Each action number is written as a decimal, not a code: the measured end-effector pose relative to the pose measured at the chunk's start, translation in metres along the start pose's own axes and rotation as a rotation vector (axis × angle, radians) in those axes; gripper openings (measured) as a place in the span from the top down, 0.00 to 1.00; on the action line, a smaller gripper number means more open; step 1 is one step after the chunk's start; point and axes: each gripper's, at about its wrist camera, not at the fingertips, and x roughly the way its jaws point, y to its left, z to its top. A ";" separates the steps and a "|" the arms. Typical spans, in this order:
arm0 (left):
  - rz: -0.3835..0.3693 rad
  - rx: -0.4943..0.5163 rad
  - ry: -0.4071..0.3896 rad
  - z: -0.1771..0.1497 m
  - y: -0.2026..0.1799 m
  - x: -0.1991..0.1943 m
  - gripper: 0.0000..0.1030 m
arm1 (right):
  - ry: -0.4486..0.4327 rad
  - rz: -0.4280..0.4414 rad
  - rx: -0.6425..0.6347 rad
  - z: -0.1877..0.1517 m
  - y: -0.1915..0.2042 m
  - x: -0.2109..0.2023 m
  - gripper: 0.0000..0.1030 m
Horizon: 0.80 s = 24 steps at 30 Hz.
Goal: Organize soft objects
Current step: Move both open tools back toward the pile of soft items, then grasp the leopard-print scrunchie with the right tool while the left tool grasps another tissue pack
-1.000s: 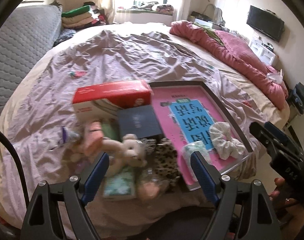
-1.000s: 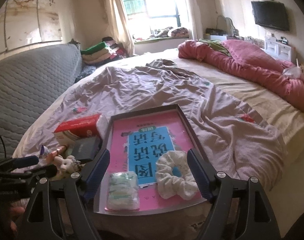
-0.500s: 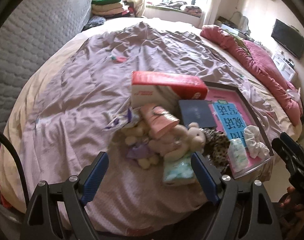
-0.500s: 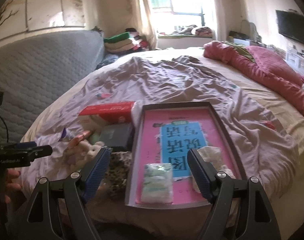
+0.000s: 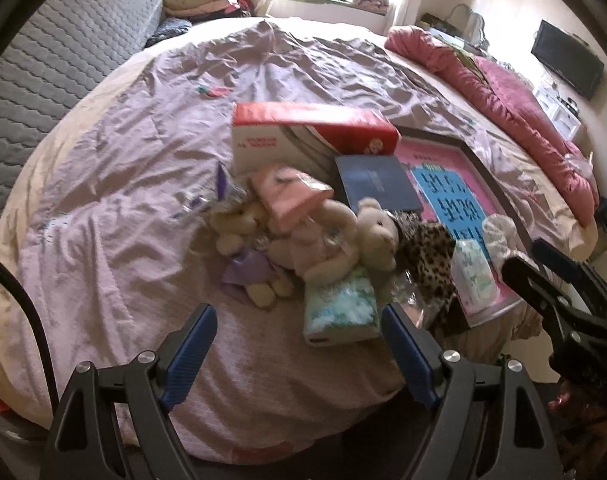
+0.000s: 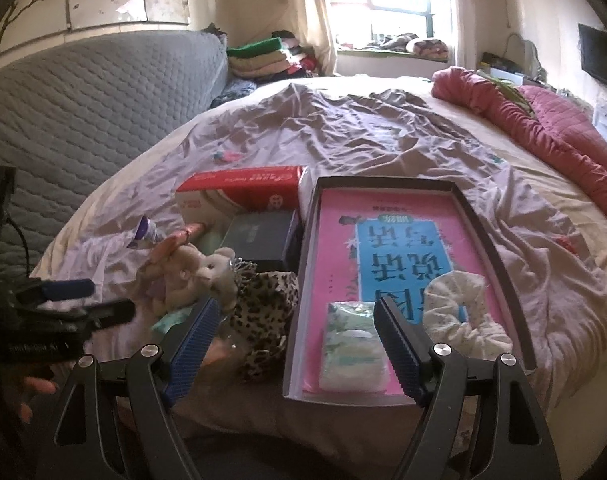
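The left tongs [image 5: 299,344] stand apart and hold nothing, poised over the near edge of the bed [image 5: 123,208]; the right tongs [image 6: 295,338] are likewise apart and empty, hanging over the near end of the tray [image 6: 499,248].

The heap of soft things lies just ahead of the left tongs and a little to their right. Nearest is a wrapped tissue pack [image 5: 341,308], almost at the right-hand finger, its long axis running roughly away from the tongs. Behind it the plush bear [image 5: 367,236] lies across the view, head toward the tray. By my reading the left hand is the nearer to this heap, while the right is nearer to the tray.

Count: two plush toys, the bear and a paler one [image 5: 239,224] on its left; two tissue packs, one on the bed and one [image 6: 353,348] in the tray; one white scrunchie [image 6: 459,312] in the tray; one leopard-print cloth [image 6: 263,312] beside the tray; one red box [image 5: 311,132]; one dark box [image 5: 377,186].
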 end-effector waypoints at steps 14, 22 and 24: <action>-0.038 0.007 0.053 -0.005 -0.007 0.024 0.19 | 0.071 0.003 -0.045 -0.002 0.009 0.034 0.22; -0.045 -0.009 0.075 -0.003 -0.002 0.037 0.19 | 0.075 -0.024 -0.092 0.003 0.014 0.050 0.22; -0.046 -0.009 0.079 -0.005 0.000 0.038 0.19 | 0.077 -0.037 -0.113 0.005 0.017 0.056 0.22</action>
